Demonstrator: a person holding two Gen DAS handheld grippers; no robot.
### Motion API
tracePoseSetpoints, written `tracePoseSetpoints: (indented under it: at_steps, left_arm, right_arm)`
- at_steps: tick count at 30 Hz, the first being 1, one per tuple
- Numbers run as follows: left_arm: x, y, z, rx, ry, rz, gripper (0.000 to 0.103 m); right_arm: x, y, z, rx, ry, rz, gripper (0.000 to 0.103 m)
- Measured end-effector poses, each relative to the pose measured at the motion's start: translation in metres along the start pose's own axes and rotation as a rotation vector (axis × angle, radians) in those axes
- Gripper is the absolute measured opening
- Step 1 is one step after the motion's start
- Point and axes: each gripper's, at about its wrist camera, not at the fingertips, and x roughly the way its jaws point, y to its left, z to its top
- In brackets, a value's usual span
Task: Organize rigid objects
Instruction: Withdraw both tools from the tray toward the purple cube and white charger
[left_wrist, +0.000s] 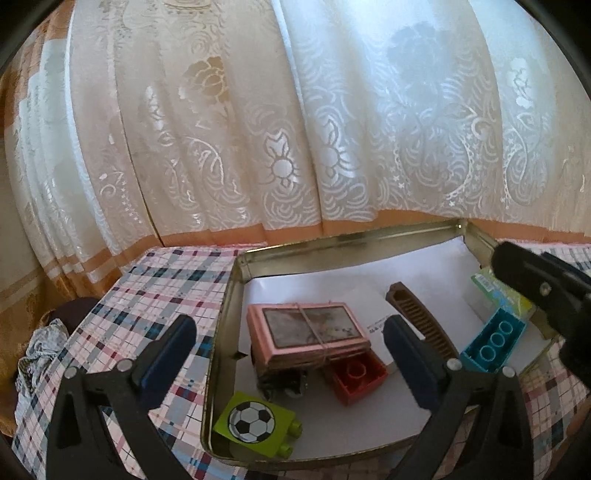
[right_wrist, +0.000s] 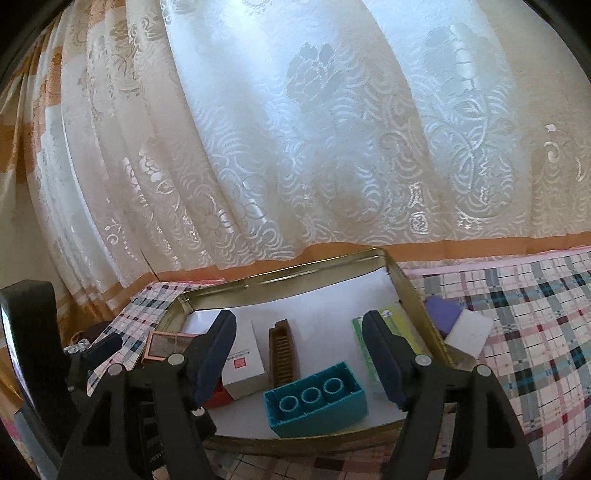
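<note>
Scene: metal tin (right_wrist: 410, 286) on a plaid-covered surface, toys inside.
Left gripper (left_wrist: 291, 354): spread wide, empty.
Right gripper (right_wrist: 299, 354): released, hovering above the teal block (right_wrist: 317, 406) lying in the tin.
Technique: likely withdraw straight up, clearing the brown comb (right_wrist: 282, 354).

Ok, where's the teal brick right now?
The teal brick lies hollow side up in the tin, at its near edge in the right wrist view, just in front of the brown comb, between the open right gripper's fingers.
</note>
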Motion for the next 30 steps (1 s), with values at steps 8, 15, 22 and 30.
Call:
tracePoseSetpoints:
  at_steps: [8, 15, 22, 30]
  left_arm:
    - [-0.011, -0.006, -0.002, -0.013, -0.045, -0.004, 0.103]
    - [-0.007, -0.013, -0.006, -0.02, -0.001, -0.025, 0.103]
    - [-0.014, -0.02, -0.01, -0.047, 0.002, -0.041, 0.103]
    - [-0.028, -0.051, -0.007, -0.015, 0.014, -0.126, 0.103]
  right_arm:
    - [-0.017, -0.024, 0.003, 0.013, -0.023, -0.066, 0.073]
    - [-0.03, -0.052, 0.005, -0.005, -0.019, -0.099, 0.073]
    - [-0.044, -0.084, 0.005, -0.024, -0.008, -0.148, 0.073]
    - [-0.045, -0.142, 0.006, -0.007, 0.064, -0.257, 0.073]
